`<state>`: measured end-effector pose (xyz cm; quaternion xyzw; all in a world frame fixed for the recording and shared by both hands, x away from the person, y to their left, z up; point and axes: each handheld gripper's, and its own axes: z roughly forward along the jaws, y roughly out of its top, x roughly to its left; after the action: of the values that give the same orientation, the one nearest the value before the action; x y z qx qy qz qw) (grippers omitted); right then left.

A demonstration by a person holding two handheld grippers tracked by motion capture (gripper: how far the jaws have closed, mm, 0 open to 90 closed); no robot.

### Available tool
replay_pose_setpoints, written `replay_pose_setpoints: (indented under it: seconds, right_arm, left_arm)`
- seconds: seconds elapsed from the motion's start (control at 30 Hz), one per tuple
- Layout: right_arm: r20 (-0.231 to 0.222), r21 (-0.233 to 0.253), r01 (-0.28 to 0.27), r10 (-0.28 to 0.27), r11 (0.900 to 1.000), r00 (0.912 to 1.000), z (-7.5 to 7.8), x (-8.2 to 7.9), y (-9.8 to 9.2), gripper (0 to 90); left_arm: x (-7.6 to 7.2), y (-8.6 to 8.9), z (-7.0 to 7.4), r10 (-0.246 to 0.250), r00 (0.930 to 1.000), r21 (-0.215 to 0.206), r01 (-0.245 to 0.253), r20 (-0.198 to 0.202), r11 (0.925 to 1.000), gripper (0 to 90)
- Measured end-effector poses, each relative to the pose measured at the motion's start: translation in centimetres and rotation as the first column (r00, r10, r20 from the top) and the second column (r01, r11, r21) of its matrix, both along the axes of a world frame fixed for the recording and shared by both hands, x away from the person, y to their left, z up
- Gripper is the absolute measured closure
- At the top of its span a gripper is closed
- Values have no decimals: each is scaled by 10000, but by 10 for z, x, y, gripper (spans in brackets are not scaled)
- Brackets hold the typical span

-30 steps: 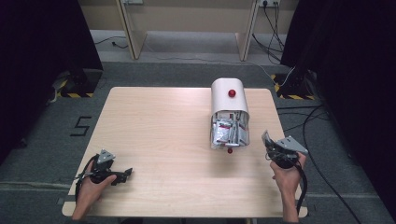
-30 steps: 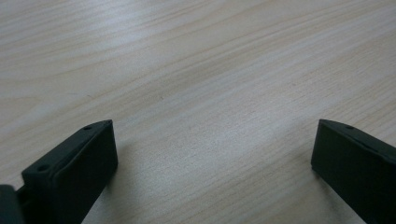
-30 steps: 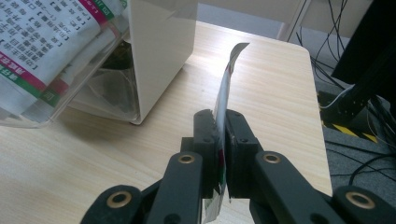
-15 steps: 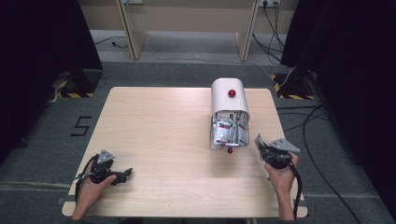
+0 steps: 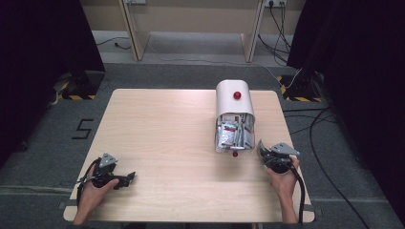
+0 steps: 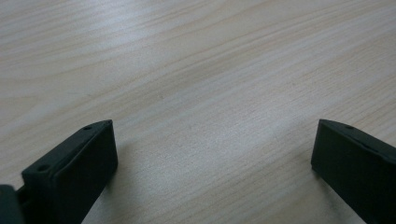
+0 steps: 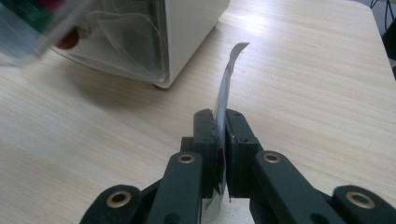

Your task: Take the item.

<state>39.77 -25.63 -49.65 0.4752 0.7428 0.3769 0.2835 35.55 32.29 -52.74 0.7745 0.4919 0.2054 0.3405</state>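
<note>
The right tool (image 7: pixel 221 122) is pinching a thin sachet (image 7: pixel 225 88) edge-on between its black jaws; the sachet rises above them and curls over at its top corner. Print on it shows as green and red flecks low between the jaws, too small to read. In the high view the right tool (image 5: pixel 261 151) sits at the right near part of the bench (image 5: pixel 157 129), just right of the near end of a white dispenser box (image 5: pixel 233 100) with a rounded top and a red knob (image 5: pixel 237 95). The box's clear front (image 5: pixel 233 136) faces the near side and is packed with more sachets, their red and white print unreadable. A second small red knob (image 5: pixel 234 154) sits at the box's near edge.

The left tool (image 5: pixel 125 179) rests at the left near corner of the bench, well apart from the box, with its jaws spread wide over bare wood and nothing between them.

On the floor left of the bench a black "5" (image 5: pixel 82 129) is marked. Yellow-black striped tape (image 5: pixel 71 97) and cables (image 5: pixel 320 124) lie on the floor beyond the bench.
</note>
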Motion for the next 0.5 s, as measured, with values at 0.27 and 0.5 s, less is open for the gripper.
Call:
replay_pose_setpoints:
  seconds: [0.27,0.5]
  right_arm:
    - [33,119,157,-158,9998,9999,-2,2,-10,825]
    - [-30,-203,348,-349,9992,9994,-4,4,-15,734]
  left_arm:
    - [0,0,0,5,10000,3,-5,-3,10000,0]
    - [0,0,0,5,10000,5,-5,-3,10000,0]
